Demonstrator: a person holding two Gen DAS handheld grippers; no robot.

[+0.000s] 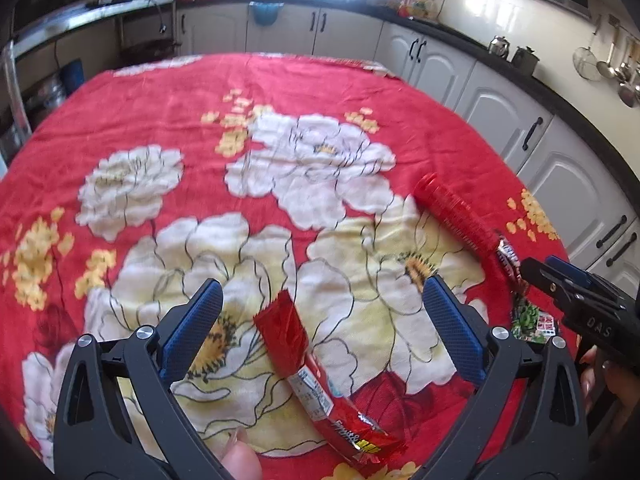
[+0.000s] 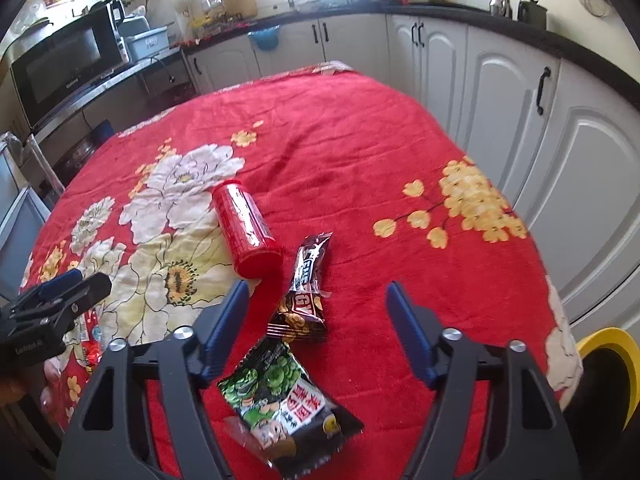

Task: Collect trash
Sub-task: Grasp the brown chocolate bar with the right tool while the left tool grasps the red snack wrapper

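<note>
A red snack wrapper (image 1: 320, 376) lies on the flowered red tablecloth (image 1: 192, 92) between the fingers of my left gripper (image 1: 320, 320), which is open and low over it. My right gripper (image 2: 316, 320) is open too. A green-and-black snack packet (image 2: 286, 404) lies between its arms, and a brown bar wrapper (image 2: 306, 288) sits just beyond, between its fingertips. A red ribbed can (image 2: 244, 228) lies on its side further out, to the left. In the left wrist view the can (image 1: 456, 216) is at right, with the right gripper (image 1: 532, 270) beside it.
A yellow-rimmed bin (image 2: 612, 364) stands off the table's right edge. White cabinets (image 2: 520, 92) run along the far and right sides, close to the table. A microwave (image 2: 68, 64) sits on a shelf at the left. A fingertip (image 1: 240, 460) shows at the bottom of the left wrist view.
</note>
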